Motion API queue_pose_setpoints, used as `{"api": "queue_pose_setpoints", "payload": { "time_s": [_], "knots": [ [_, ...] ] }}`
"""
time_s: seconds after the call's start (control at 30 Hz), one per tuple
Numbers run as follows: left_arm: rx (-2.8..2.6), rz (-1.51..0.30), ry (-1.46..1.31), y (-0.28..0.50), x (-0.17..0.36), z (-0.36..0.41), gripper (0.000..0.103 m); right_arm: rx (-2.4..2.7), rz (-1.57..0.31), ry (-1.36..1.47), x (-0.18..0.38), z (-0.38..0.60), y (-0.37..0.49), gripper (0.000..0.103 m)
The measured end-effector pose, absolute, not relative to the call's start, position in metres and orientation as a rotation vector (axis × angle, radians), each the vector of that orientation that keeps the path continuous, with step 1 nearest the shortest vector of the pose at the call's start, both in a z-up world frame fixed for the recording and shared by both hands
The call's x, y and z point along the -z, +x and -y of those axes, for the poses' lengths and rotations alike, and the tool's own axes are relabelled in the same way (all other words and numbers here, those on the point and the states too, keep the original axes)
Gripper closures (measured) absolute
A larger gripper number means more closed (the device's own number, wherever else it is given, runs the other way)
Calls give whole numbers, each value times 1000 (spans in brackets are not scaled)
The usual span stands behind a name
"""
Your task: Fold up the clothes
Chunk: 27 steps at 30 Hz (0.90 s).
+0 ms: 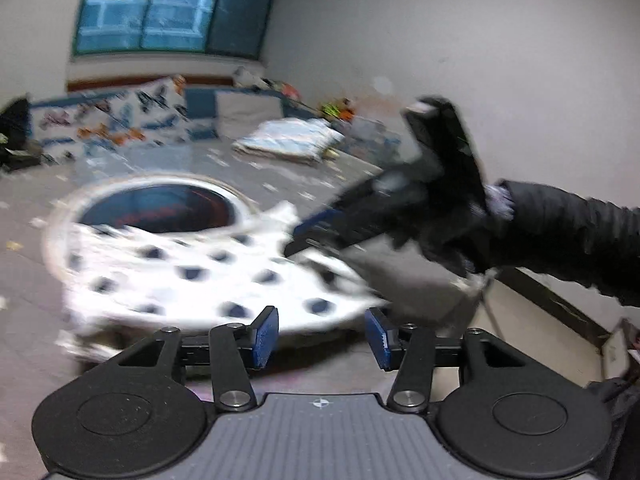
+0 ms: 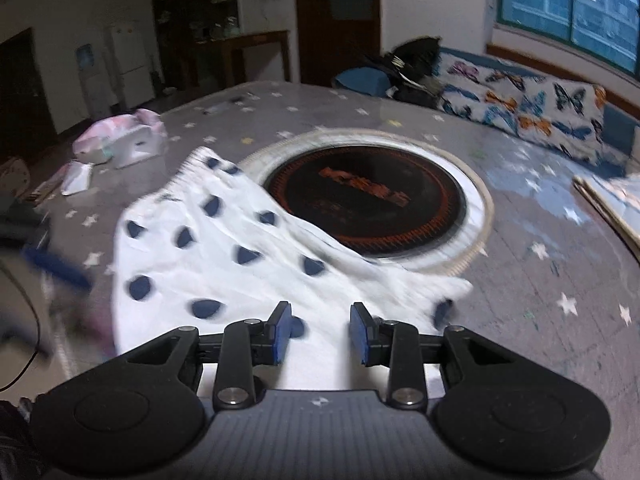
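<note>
The left gripper [image 1: 322,330] stands open, its blue pads apart with nothing between them; it hangs above the near edge of the cloth [image 1: 192,276], not touching it. The right gripper [image 2: 320,330] is open too, its pads spread with only cloth showing through the gap beneath, and nothing pinched.

The cloth [image 2: 224,248] is white with dark blue spots, lying spread and wrinkled on the table [image 2: 540,280], a grey top with pale stars. Its far side overlaps the pale rim of the round black hob [image 2: 368,200] set in the middle of the table. A gathered hem lies toward the far left, and a tapered end trails toward the near right.

In the left view the right gripper [image 1: 320,226] reaches in from the right, blurred, tilted down toward the right end of the cloth, held by a gloved hand [image 1: 448,224] with a dark sleeve [image 1: 568,232] behind it. Whether its tips touch the cloth cannot be told. In the right view, a blurred blue pad shows at the table's left edge.
</note>
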State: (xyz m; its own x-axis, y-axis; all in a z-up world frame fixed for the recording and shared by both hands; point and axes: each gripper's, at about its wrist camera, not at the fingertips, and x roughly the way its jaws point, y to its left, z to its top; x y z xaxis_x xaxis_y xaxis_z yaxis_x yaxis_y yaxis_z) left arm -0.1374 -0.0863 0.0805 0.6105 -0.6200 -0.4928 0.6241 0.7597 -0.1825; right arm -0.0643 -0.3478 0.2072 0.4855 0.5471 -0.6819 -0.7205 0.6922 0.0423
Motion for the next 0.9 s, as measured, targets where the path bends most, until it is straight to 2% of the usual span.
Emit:
{"api": "queue_pose_setpoints", "payload": {
  "time_s": [0.17,0.3,0.4,0.8,0.9],
  "knots": [
    [599,-519,-60,-103,-92,62,54,-874,-654,-289,-223,319,-85,71],
    [562,-540,-125,-70,-88,55,71,-926,-619,-306,-226,295,-95,71],
    [538,-565,-137,-52,-80,55,78,-957,-603,-332,-223,279,-102,71],
    [476,-615,-170,-49,-51,36,78,-1002,-624,-392,-192,260,-115,70],
    [478,-597,-162,-52,-59,37,78,-1000,-630,-336,-200,270,-110,64]
  ]
}}
